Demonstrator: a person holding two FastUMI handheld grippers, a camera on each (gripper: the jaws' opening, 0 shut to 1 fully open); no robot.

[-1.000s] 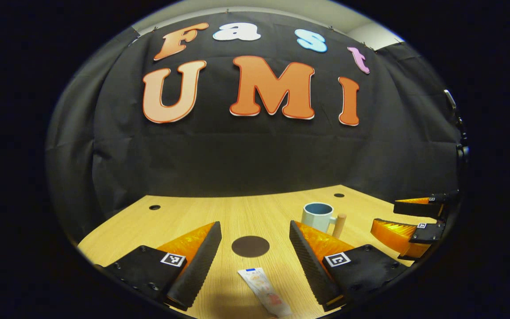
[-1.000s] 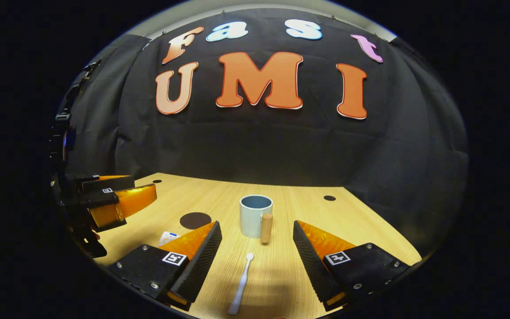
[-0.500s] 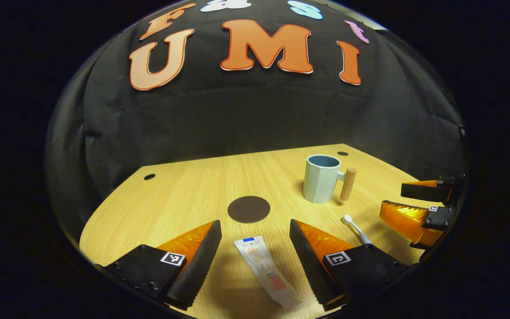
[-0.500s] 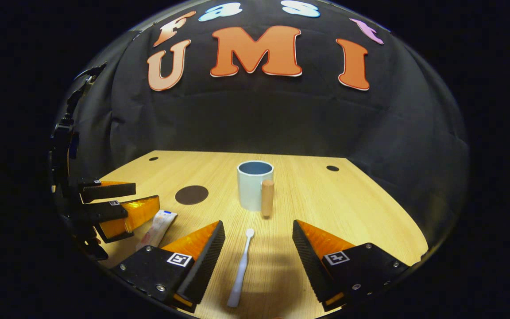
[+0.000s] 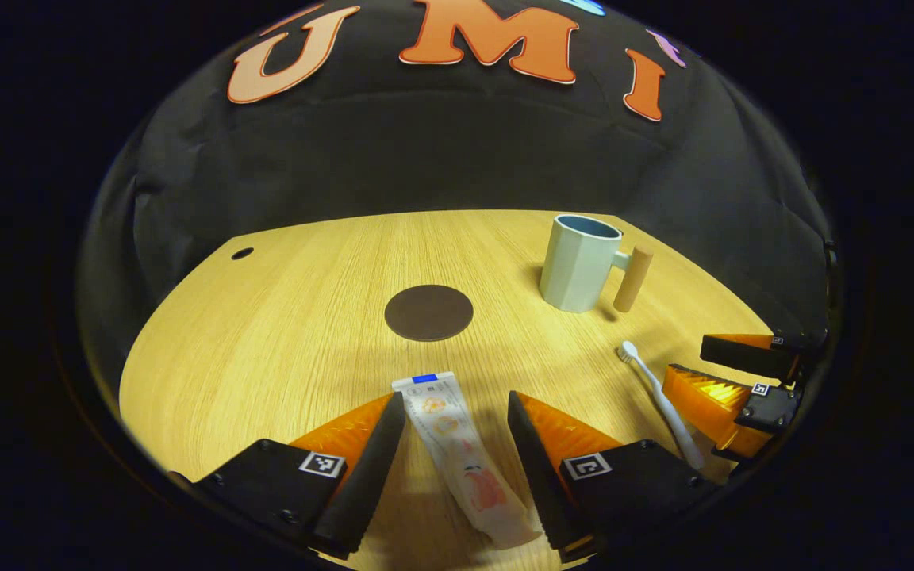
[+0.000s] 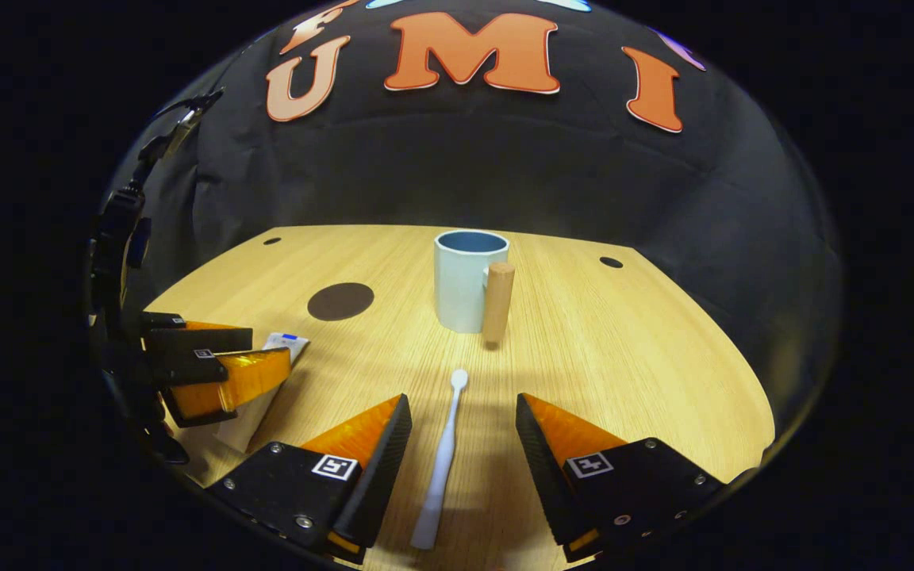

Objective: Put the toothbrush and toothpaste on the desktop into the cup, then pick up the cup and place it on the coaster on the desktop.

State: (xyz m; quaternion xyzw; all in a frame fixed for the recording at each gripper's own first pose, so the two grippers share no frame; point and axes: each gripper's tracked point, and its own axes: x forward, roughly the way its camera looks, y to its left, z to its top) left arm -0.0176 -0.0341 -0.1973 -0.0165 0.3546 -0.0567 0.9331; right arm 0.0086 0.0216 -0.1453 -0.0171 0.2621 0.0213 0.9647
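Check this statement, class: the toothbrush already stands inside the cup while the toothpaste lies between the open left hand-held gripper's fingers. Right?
Wrong on the toothbrush: the right gripper view shows it lying flat on the desktop, short of the cup. The toothpaste does lie between the open left hand-held gripper's fingers.

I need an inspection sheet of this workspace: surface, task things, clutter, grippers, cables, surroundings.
Surface: wooden desktop with small round holes.
Task things: toothpaste lying flat between the left gripper's fingers; toothbrush lying flat between the right gripper's fingers, head toward the cup; cup upright, empty as far as visible, wooden handle; dark round coaster bare.
Clutter: nothing seen.
Grippers: left gripper open, low over the toothpaste; right gripper open, low over the toothbrush.
Cables: nothing seen.
Surroundings: black cloth wall.
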